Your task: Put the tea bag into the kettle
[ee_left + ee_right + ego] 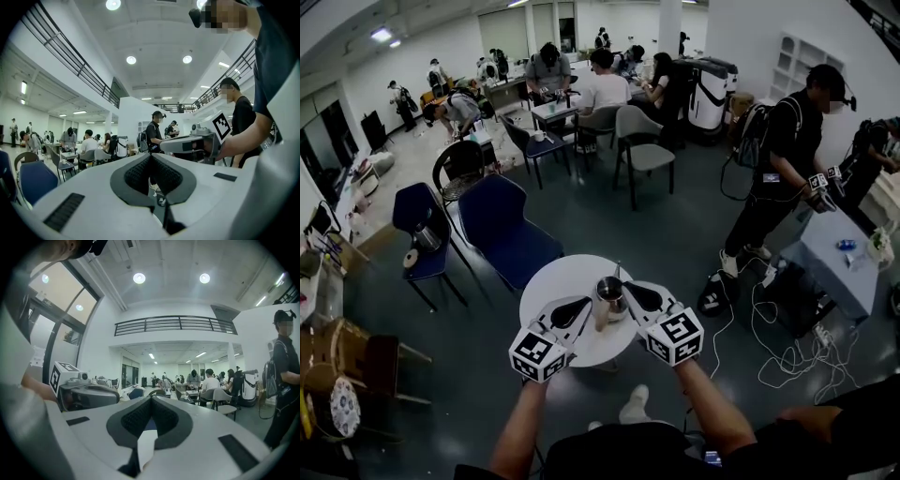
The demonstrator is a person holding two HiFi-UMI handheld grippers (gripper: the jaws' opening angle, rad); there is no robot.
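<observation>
In the head view a small metal kettle (612,292) stands on the round white table (558,281). My left gripper (587,304) sits just left of the kettle, and my right gripper (628,291) is just right of it. A tan strip (600,314) stands between the left tip and the kettle. I cannot tell which gripper holds it. In the right gripper view my right gripper (151,398) is shut on a white paper piece of the tea bag (146,446). In the left gripper view my left gripper (151,157) is shut, and nothing clear shows between the jaws. Both point upward.
Blue chairs (502,230) stand just behind the table. A standing person (783,159) and a grey table (830,267) are to the right, with cables (787,352) on the floor. A wooden stool (337,375) is at the left. Seated people fill the back.
</observation>
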